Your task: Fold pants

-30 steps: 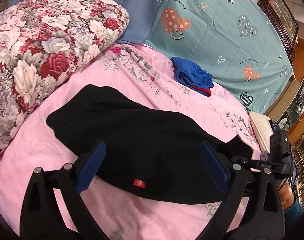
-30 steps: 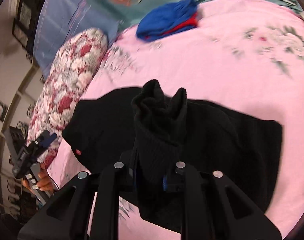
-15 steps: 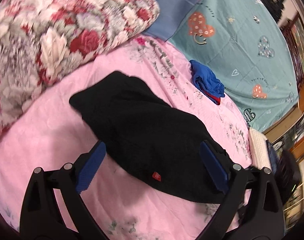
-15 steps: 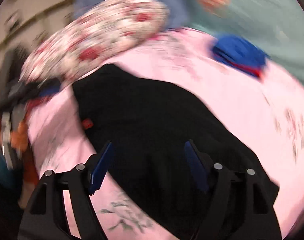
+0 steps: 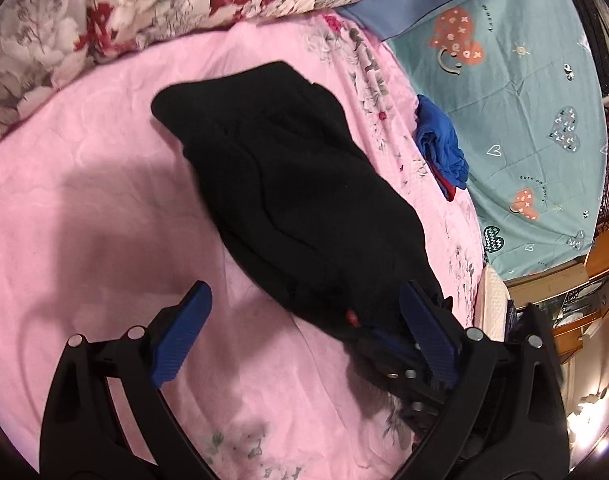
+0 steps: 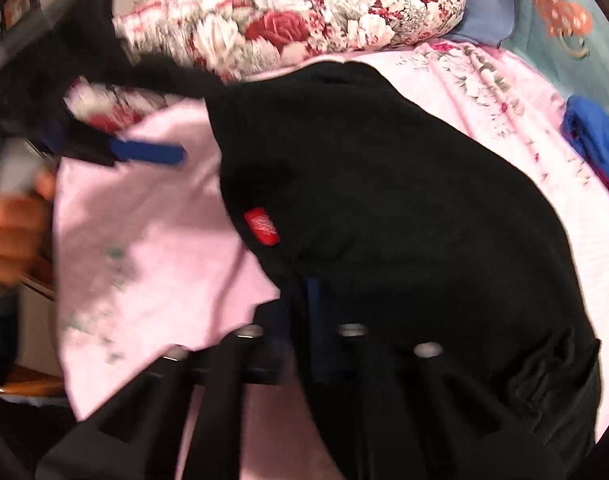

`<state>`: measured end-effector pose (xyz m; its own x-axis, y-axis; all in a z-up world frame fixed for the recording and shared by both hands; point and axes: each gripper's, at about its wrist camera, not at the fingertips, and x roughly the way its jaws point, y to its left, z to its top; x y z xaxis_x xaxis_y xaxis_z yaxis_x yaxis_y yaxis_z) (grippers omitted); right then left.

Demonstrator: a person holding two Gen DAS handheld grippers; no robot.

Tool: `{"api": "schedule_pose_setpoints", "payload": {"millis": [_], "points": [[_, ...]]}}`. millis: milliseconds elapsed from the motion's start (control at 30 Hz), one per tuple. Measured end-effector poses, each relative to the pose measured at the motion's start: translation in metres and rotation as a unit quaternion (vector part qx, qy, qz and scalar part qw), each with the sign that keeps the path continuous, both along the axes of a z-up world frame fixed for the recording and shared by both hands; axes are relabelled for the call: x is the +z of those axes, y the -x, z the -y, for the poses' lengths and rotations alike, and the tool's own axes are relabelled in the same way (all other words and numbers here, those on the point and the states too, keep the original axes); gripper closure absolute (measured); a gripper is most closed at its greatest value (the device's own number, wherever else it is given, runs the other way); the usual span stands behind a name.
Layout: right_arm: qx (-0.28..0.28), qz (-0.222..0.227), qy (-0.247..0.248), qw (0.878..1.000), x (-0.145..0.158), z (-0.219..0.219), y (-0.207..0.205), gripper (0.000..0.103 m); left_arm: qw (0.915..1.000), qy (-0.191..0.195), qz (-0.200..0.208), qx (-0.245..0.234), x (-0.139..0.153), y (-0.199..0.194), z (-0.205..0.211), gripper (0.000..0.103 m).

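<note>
Two grippers over black pants (image 5: 304,200) lying bunched on pink floral bedsheet (image 5: 104,200); left gripper (image 5: 304,336) jaws spread wide, nothing pinched, right blue pad at the pants' near hem, left pad over bare sheet; right gripper (image 6: 316,328) jaws drawn together at the pants' near edge beside the red label (image 6: 262,226), blur hides whether cloth is caught; floral pillow (image 6: 304,16) lies beyond the pants; blue garment (image 5: 442,148) sits apart, near the teal quilt (image 5: 524,100).
</note>
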<state>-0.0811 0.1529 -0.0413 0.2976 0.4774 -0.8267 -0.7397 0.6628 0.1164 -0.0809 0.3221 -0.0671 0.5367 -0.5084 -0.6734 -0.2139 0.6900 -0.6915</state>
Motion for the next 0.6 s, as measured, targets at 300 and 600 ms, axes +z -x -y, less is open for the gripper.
{"api": "schedule_pose_setpoints", "payload": {"millis": [300, 600], "points": [[-0.026, -0.002, -0.054, 0.998, 0.028, 0.023, -0.014, 0.097, 0.9979, 0.017, 0.013, 0.061, -0.008, -0.035, -0.003, 0.009], [-0.021, -0.025, -0.052, 0.998, 0.016, 0.027, -0.006, 0.078, 0.9968, -0.034, 0.003, 0.072, -0.008, -0.051, 0.001, 0.06]]}}
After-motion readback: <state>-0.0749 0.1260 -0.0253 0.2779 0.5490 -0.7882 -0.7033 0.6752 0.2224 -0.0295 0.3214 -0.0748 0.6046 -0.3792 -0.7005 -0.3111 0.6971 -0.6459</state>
